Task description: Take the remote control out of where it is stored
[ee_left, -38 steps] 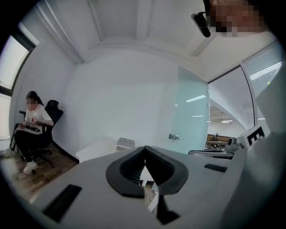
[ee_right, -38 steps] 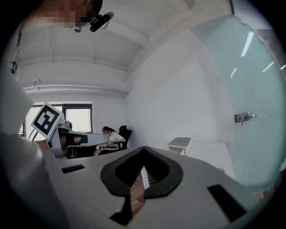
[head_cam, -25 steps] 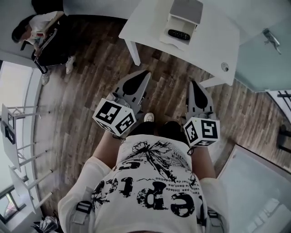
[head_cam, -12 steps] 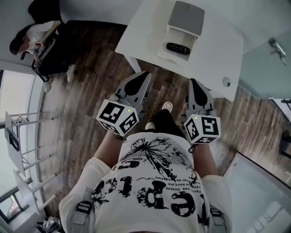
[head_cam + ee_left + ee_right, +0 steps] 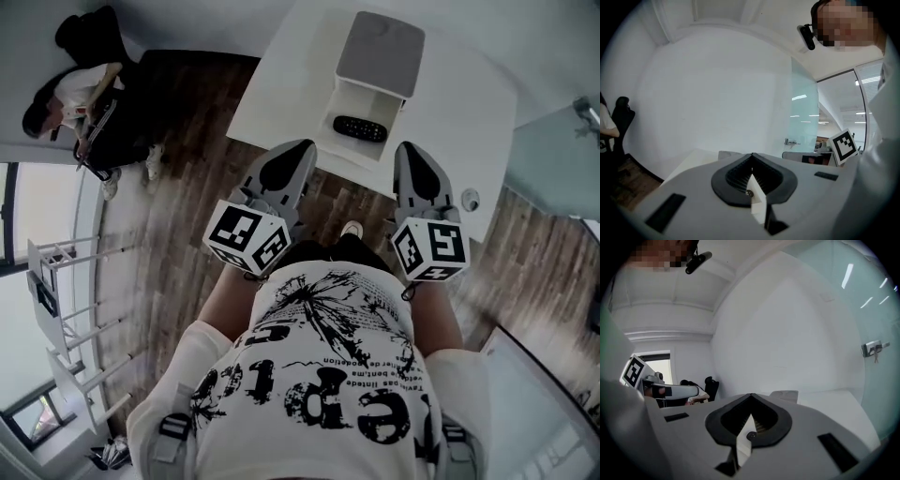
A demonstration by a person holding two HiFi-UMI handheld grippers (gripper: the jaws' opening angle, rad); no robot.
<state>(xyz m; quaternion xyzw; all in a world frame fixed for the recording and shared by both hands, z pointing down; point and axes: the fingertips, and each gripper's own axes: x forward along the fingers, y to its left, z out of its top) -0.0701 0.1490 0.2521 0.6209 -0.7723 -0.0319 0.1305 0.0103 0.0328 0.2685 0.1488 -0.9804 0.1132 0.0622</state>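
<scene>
As the remote control (image 5: 360, 128) nears, left hand-held gripper (image 5: 302, 148), right hand-held gripper (image 5: 406, 150) pressed together

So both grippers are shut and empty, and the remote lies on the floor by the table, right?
Not the floor. The head view shows the remote lying in the open drawer on the table. The left gripper and right gripper are indeed shut and empty.

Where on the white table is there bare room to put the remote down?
Bare tabletop left of the drawer box, out to the table's edge, and a strip right of it, beyond the round fitting. The open drawer is taken by the remote.
</scene>
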